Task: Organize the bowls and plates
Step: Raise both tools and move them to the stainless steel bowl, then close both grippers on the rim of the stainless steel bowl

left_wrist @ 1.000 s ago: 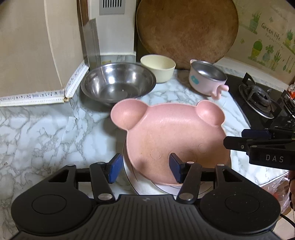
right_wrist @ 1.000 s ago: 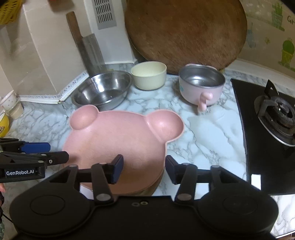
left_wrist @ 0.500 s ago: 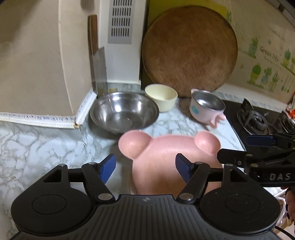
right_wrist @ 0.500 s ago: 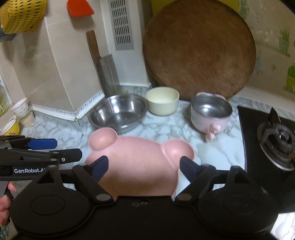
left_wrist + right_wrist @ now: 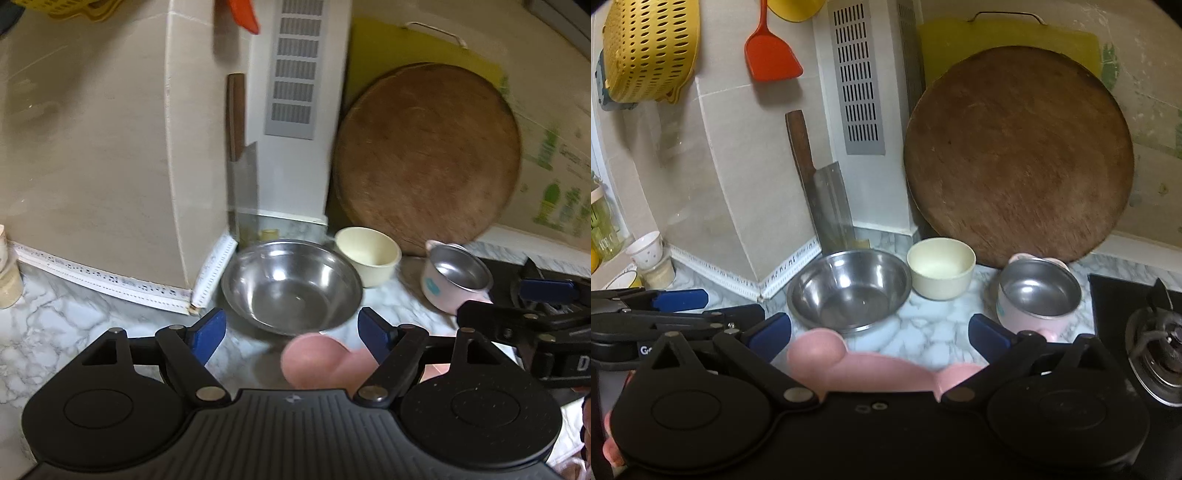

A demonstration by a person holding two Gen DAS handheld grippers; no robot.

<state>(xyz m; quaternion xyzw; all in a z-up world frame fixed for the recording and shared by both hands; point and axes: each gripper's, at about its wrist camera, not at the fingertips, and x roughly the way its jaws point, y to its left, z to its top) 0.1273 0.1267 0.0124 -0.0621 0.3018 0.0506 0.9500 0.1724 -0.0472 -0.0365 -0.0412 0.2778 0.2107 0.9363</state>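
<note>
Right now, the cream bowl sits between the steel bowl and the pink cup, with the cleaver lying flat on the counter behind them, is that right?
Not quite: the cleaver stands upright, leaning against the wall, as the right wrist view shows. The cream bowl does sit between the steel bowl and the pink cup.

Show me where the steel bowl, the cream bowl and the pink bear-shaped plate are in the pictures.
steel bowl (image 5: 849, 290), right wrist view, on its inner bottom.
cream bowl (image 5: 941, 273), right wrist view, on its inside, near the centre.
pink bear-shaped plate (image 5: 816, 350), right wrist view, on the ear at the picture's left.
</note>
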